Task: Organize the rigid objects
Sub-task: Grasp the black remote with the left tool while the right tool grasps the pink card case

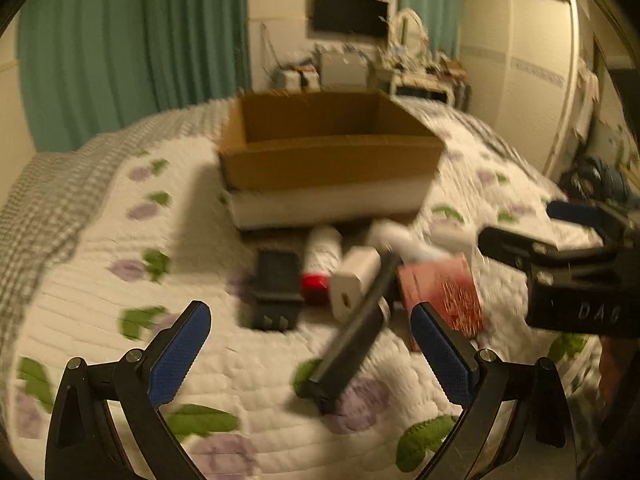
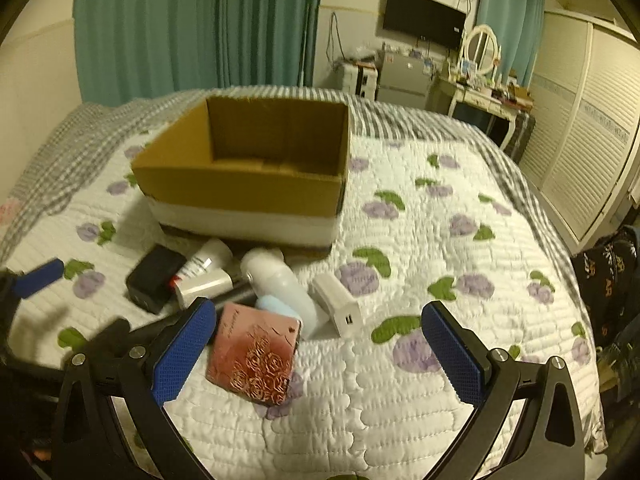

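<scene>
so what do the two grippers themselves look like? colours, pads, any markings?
Both look the same build: black frames with curved, triangulated finger arms, silver screws at the joints, and flat blue textured pads on the inner faces. The left gripper and right gripper match in that. Seen from the left wrist camera, the right one's black body carries pale lettering, roughly "DAG", blurred. No cables or sleeves are visible.

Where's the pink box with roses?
In the right wrist view, the pink rose box lies on the quilt beside the white bottle, near the left tong.
</scene>
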### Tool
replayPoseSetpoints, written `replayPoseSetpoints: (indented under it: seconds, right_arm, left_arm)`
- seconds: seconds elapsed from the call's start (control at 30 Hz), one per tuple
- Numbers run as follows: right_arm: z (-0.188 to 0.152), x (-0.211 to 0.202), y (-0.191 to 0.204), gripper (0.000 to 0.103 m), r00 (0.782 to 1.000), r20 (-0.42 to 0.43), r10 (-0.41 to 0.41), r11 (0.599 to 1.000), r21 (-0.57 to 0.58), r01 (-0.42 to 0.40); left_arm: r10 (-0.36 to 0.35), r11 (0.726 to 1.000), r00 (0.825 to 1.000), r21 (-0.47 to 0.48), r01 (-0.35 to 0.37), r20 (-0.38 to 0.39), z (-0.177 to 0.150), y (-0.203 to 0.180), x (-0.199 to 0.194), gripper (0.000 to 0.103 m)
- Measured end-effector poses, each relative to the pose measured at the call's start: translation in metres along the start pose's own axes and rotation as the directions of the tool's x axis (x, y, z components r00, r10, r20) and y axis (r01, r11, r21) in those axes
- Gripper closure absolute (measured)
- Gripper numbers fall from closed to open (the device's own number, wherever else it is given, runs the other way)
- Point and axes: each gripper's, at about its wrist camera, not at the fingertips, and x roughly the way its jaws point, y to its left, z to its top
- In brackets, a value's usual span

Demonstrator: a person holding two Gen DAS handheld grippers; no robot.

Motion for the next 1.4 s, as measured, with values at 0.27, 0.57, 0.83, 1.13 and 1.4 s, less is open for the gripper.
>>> replayPoseSetpoints:
  seconds: [0.27, 0.57, 0.83, 1.13, 1.4]
  right_arm:
    - [-0.006, 0.019, 0.003, 0.0, 0.998, -0.059, -0.002, 1.0, 0.001, 0.003]
    - [-0.009, 0.026, 0.005, 0.0, 0.996, -0.089, 0.006, 1.0, 0.005, -0.005]
    - [-0.017, 0.045, 0.026, 0.0, 0.986, -0.152, 0.063, 0.998, -0.001, -0.064]
    - [-0.028, 0.071, 0.042, 0.02, 0.978, -0.205, 0.026, 0.999, 0.031, -0.02]
    - [-0.014, 0.043, 0.034, 0.037, 0.987, -0.145, 0.07, 0.996, 0.067, -0.061]
  left_arm:
    - [-0.086, 0.994, 0.987, 0.053, 0.094, -0.134, -0.014, -0.02, 0.037, 0.065]
    - [-0.166, 0.984, 0.982, 0.045, 0.171, -0.086, -0.009, -0.018, 0.005, 0.084]
    - [-0.102, 0.995, 0.993, 0.018, 0.102, 0.055, 0.018, 0.001, -0.041, 0.085]
    - [-0.06, 0.998, 0.997, -0.022, 0.061, 0.047, 0.017, 0.018, -0.032, 0.085]
    - [-0.071, 0.997, 0.994, -0.032, 0.073, 0.082, 0.029, 0.02, -0.044, 0.086]
